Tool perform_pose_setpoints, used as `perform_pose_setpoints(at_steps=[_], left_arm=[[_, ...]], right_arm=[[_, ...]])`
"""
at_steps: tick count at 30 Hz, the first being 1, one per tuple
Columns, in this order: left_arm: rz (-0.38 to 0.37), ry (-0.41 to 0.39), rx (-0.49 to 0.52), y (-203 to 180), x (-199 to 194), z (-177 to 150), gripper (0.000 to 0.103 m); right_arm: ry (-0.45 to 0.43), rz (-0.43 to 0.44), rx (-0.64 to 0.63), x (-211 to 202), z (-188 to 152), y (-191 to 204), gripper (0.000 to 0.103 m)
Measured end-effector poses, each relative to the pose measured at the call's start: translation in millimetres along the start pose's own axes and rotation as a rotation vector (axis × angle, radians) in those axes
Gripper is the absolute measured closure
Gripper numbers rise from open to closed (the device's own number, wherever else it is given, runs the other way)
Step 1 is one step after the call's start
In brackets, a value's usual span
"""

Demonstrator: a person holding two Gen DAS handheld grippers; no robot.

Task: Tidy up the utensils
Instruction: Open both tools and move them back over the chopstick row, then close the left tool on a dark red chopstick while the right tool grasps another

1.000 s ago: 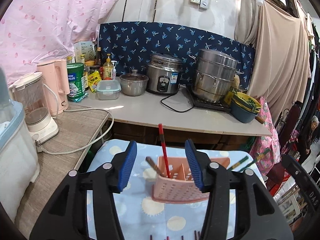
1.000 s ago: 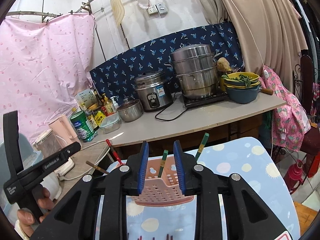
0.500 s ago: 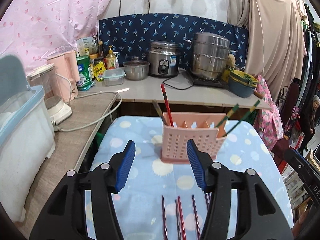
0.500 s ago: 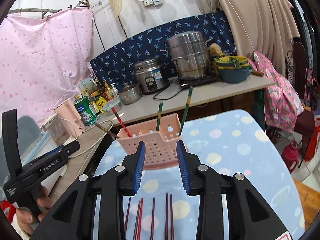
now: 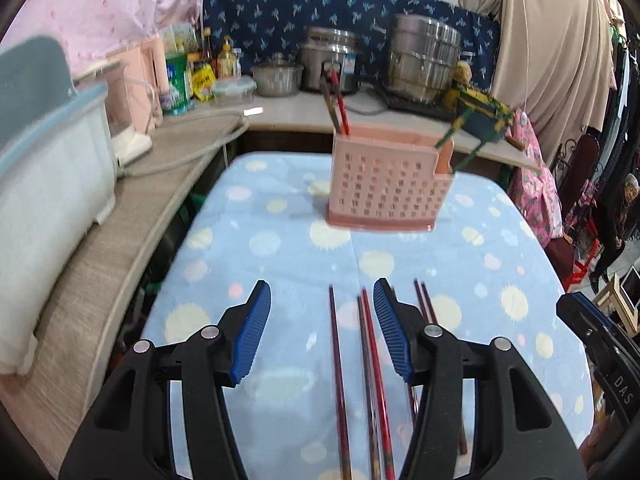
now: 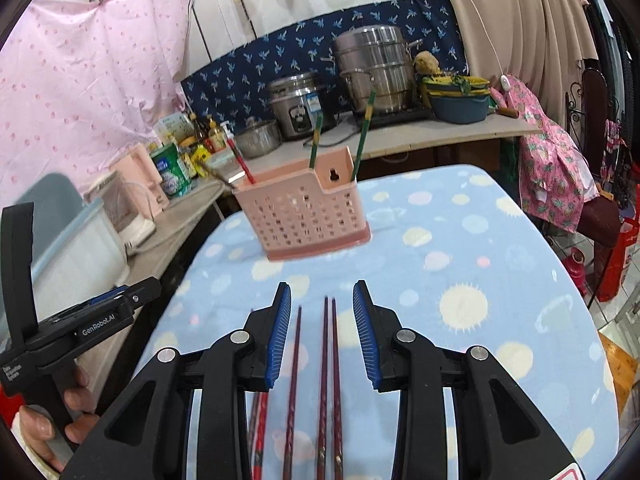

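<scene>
A pink perforated utensil basket (image 5: 386, 184) (image 6: 306, 210) stands at the far end of the blue dotted table cloth (image 5: 280, 248). It holds a red and a brown chopstick (image 5: 338, 106) at its left and two green chopsticks (image 6: 362, 138) at its right. Several dark red chopsticks (image 5: 370, 368) (image 6: 326, 380) lie side by side on the cloth at the near end. My left gripper (image 5: 322, 330) is open and empty above them. My right gripper (image 6: 322, 332) is open and empty, with three chopsticks lying between its fingers below.
A wooden side counter (image 5: 120, 248) with a white tub (image 5: 44, 184) and pink kettle runs along the left. A back counter (image 6: 400, 140) carries a rice cooker, steel steamer pot, bowls and bottles. A pink cloth-draped chair (image 6: 556, 168) stands right of the table.
Both grippers have pulled back from the basket toward the near end of the table and dropped lower. The loose chopsticks now lie under and between their fingers. Both stay open.
</scene>
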State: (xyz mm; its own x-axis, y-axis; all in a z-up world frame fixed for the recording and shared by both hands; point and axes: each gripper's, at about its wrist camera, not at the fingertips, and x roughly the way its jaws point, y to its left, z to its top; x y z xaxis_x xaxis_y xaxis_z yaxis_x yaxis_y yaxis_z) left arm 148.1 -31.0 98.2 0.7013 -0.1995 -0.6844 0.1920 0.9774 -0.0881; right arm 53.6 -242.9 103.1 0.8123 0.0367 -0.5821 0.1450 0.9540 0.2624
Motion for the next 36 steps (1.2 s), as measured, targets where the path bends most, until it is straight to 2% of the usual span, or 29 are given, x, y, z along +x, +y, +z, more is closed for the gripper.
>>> perform_pose_setpoints(at_steps=[8,17,27,36], left_arm=[[0.014,0.109,0.002,8.3,17.1,-49.0,0.052],[0.008,0.183,0.007,7.7,26.6,-83.6,0.052],[0.004,0.247,0.013,6.8,32.5,-111.9,0.052],[-0.005,0.264,0.012,6.8,32.5,-121.4,0.050]], right_arm=[[0.117,-0.036,-0.026,12.3,-54.4,-5.3,0.071],[0.219,-0.047,-0.027,25.4,-101.6,-8.3,0.071],[0.253,-0.052,-0.035,30.4,-118.2,-10.6,0.073],[0.277,-0.054,-0.058,36.5,-125.7,-6.2,0.084]])
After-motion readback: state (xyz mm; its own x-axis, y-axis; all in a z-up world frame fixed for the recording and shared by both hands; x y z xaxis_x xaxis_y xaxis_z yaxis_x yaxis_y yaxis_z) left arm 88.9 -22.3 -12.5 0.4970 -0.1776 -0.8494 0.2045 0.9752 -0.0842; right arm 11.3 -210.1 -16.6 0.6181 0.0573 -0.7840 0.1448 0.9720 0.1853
